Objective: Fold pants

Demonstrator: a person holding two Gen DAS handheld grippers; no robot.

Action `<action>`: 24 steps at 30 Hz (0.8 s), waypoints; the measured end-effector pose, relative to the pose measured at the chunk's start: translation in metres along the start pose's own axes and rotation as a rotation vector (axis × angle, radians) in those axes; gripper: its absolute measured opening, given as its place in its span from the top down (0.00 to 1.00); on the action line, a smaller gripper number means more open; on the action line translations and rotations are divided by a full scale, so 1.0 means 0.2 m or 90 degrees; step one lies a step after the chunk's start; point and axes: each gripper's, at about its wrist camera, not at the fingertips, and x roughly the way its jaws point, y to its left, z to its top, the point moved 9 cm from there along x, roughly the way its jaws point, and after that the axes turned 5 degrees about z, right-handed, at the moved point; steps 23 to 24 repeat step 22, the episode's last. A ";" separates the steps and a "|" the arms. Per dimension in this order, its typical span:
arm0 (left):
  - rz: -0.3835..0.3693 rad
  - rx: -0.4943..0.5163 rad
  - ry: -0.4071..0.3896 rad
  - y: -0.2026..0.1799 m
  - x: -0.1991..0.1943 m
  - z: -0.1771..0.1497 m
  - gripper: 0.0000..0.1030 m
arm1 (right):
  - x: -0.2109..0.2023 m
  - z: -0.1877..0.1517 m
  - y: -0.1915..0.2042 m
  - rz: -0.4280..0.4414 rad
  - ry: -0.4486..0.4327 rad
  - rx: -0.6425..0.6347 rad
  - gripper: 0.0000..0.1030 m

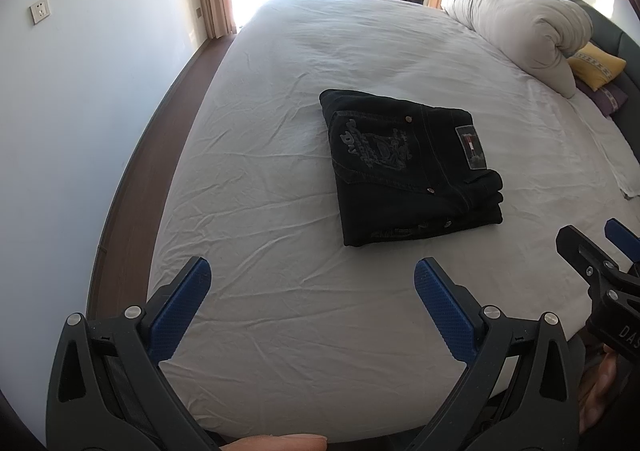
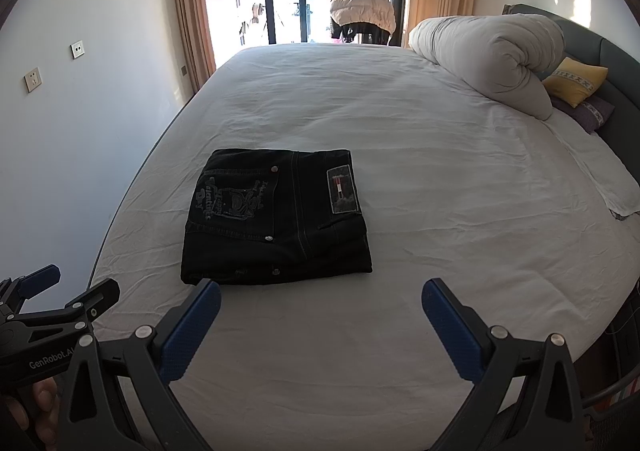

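The black pants [image 1: 408, 167] lie folded into a compact rectangle on the white bed sheet [image 1: 280, 211], back pocket embroidery and a patch facing up. They also show in the right wrist view [image 2: 276, 219]. My left gripper [image 1: 312, 271] is open and empty, held above the sheet in front of and left of the pants. My right gripper [image 2: 320, 291] is open and empty, just short of the near edge of the pants. The right gripper shows at the right edge of the left wrist view [image 1: 592, 247]; the left gripper shows at the left edge of the right wrist view [image 2: 68, 287].
A rolled white duvet [image 2: 492, 59] lies at the far right of the bed, with a yellow pillow [image 2: 576, 81] and a purple one [image 2: 592, 111] beside it. A wall with sockets [image 1: 40, 11] runs along the left. A window with a jacket on a rack [image 2: 364, 7] stands beyond the bed.
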 end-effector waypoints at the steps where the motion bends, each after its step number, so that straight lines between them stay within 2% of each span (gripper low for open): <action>1: 0.000 0.000 0.000 0.00 0.00 0.00 0.00 | 0.00 0.00 0.00 0.000 0.000 0.000 0.00; 24: -0.003 0.001 -0.005 0.01 0.00 -0.01 0.00 | 0.00 0.00 0.00 0.001 0.002 0.001 0.00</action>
